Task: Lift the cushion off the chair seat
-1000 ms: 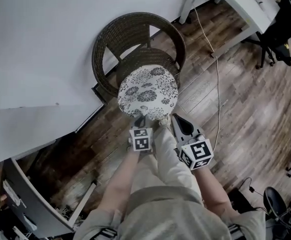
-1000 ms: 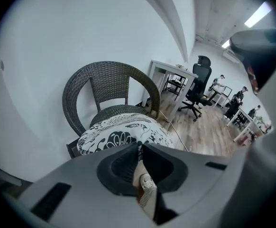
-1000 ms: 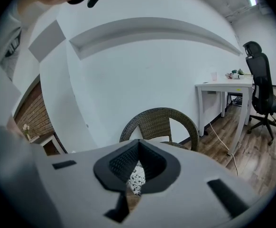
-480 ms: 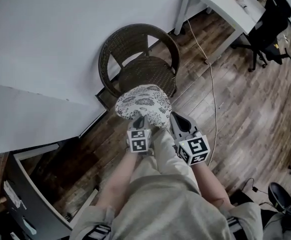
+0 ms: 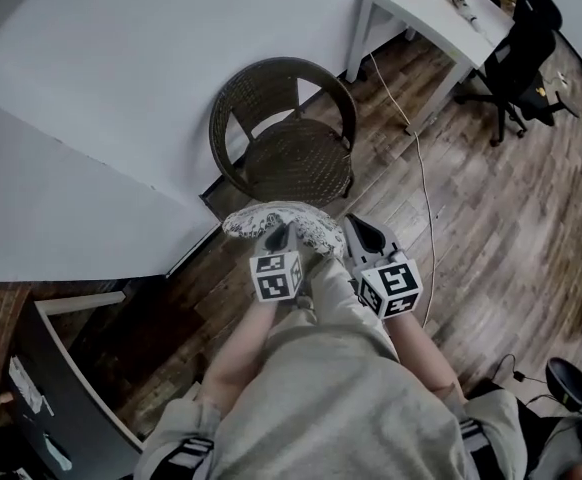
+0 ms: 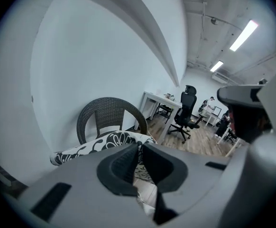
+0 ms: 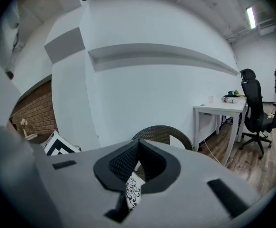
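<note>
The black-and-white floral cushion (image 5: 283, 220) hangs in the air, clear of the wicker chair (image 5: 296, 158), whose woven seat lies bare just beyond it. It is held by its near edge, drooping a little at the sides. The left claw (image 5: 279, 234) is clamped on the fabric at the cushion's left part, and the right claw (image 5: 349, 224) is pinched on its right part, with patterned cloth caught between its jaws. A pale wall stands behind the chair. To the right are a white worktop (image 5: 421, 13), a black office chair (image 5: 516, 48) and a cable (image 5: 421, 168) trailing over the wood floor (image 5: 501, 208).
</note>
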Tool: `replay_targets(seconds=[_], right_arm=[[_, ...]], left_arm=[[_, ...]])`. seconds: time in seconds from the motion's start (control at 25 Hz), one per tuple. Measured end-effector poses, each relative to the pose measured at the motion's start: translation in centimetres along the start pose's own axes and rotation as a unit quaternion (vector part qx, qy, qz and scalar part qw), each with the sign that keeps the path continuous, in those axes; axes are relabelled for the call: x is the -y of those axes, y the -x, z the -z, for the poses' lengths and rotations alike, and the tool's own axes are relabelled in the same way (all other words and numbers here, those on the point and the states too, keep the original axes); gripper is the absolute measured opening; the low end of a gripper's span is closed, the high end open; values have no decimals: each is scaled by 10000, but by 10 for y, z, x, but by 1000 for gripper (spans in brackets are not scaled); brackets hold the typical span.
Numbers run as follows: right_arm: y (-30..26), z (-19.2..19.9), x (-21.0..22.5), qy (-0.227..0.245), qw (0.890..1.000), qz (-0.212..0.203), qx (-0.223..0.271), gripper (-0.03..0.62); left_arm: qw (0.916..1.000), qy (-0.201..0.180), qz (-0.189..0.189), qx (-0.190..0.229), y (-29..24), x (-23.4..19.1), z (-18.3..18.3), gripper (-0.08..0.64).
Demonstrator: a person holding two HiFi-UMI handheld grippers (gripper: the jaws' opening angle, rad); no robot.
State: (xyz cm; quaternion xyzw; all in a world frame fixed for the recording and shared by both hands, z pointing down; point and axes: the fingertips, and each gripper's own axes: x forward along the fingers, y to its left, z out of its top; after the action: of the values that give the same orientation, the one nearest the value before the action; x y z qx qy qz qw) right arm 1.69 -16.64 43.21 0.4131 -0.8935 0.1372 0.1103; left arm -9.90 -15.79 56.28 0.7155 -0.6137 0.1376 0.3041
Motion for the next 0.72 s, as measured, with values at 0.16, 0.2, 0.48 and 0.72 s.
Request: replay_targets(seconds=[0.16, 0.2, 0.48, 0.72], right_arm=[[15, -3, -14, 72, 9999, 13, 121, 2], [19, -4, -17, 82, 9999, 20, 148, 2], [44, -10, -33, 175, 9992, 77, 352, 2], [59, -18, -38, 251, 9979, 112, 581, 2]], left_arm=[[9994, -98, 126, 306, 27, 5, -17, 31], [9992, -119, 157, 360, 33, 6, -21, 31], [9968, -235, 357, 675, 77, 17, -42, 31], [9938, -261, 545, 937, 106, 28, -60, 31]])
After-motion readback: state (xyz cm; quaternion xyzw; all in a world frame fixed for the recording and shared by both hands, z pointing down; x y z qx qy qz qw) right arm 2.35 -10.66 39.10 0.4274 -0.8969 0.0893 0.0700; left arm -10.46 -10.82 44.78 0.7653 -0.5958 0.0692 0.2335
